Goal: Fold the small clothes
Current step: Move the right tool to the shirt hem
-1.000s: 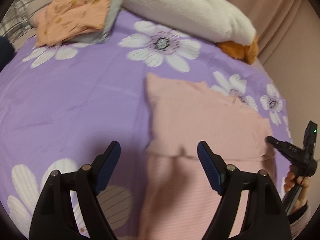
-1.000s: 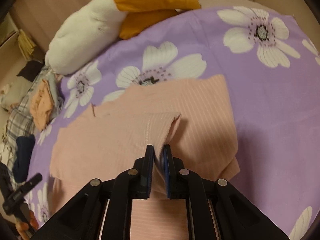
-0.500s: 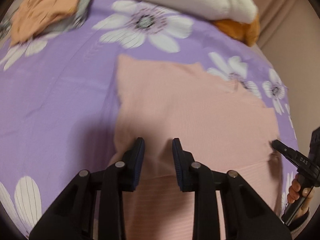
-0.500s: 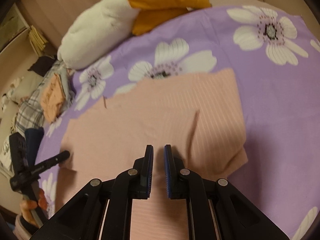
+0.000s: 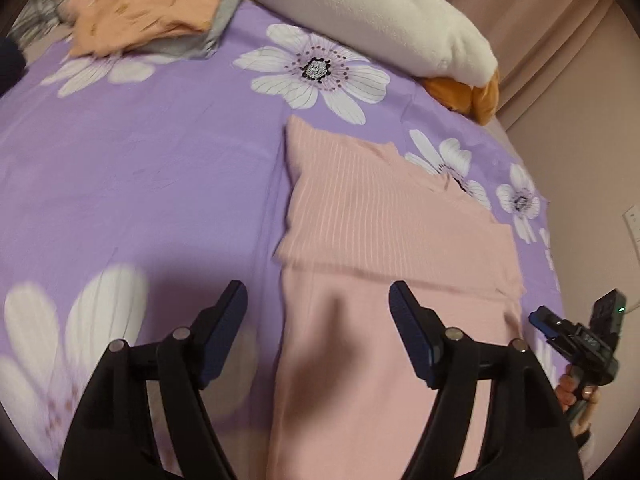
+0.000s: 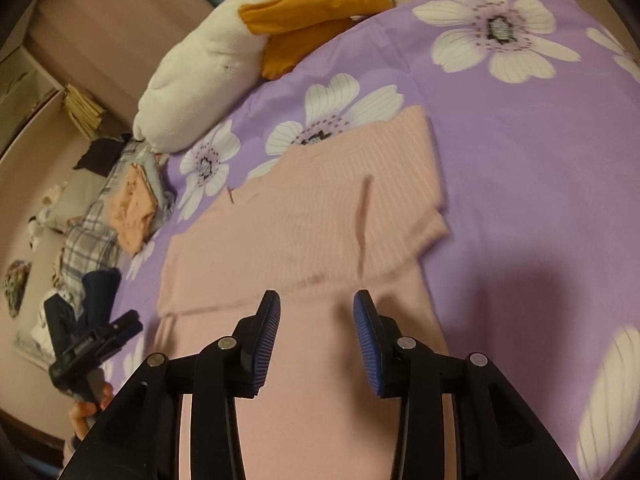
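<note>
Only our right wrist view shows the plaid clothes pile (image 6: 90, 240); the pink garment (image 5: 384, 264) lies flat beneath both released fingers, left gripper (image 5: 318, 330) and right gripper (image 6: 316, 338) holding nothing.

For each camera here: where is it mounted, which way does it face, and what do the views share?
Left wrist: behind the open left gripper, facing along the bed toward the pink garment; the right gripper shows at right.
Right wrist: behind the open right gripper, over the same garment; the left gripper shows at left.
Shared: garment, floral bedsheet, white plush toy.

pink garments (image 5: 384, 240): 1 | plush ducks (image 5: 372, 16): 1 | folded clothes piles (image 5: 148, 4): 1 | tools (image 5: 318, 336): 2
</note>
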The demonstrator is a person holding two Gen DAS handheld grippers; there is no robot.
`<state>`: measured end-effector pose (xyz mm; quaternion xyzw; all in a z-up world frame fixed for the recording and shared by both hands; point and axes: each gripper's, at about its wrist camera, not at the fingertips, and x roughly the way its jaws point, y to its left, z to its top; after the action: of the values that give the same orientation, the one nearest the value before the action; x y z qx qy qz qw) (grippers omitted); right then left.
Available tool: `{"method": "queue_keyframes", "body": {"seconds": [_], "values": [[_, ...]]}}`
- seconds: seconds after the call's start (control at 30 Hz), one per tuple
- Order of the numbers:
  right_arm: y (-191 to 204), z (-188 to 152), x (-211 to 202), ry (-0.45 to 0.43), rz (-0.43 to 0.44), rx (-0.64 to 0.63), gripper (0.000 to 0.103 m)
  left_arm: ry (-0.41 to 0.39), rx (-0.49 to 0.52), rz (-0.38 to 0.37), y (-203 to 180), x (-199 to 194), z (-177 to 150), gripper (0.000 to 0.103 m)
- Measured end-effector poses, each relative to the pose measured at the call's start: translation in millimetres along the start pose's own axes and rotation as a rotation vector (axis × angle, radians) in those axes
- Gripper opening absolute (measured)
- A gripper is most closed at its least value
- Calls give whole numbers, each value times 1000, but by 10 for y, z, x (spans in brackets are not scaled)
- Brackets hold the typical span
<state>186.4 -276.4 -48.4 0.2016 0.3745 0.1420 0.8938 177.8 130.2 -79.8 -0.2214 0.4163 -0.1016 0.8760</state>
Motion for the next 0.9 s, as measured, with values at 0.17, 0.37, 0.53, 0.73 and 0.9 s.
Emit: {"method": "queue_keyframes", "body": {"seconds": [0.17, 0.37, 0.53, 0.73, 0.9], "values": [[-272, -373, -342, 9, -24, 67, 38, 57, -38, -71, 150, -232, -434, 73], [-521, -726, -595, 23, -45, 138, 39, 110, -47, -81, 182, -307, -911, 73], [-604, -948, -674, 49, -40, 166, 39, 112, -49, -127, 136, -391, -1154, 73], [-584, -1191, -703, 109, 57, 176, 39, 148, -41, -192, 95, -479, -1375, 73], [-595, -1360, -731, 148, 138, 192, 39, 176, -47, -250, 78, -568, -1554, 73]]}}
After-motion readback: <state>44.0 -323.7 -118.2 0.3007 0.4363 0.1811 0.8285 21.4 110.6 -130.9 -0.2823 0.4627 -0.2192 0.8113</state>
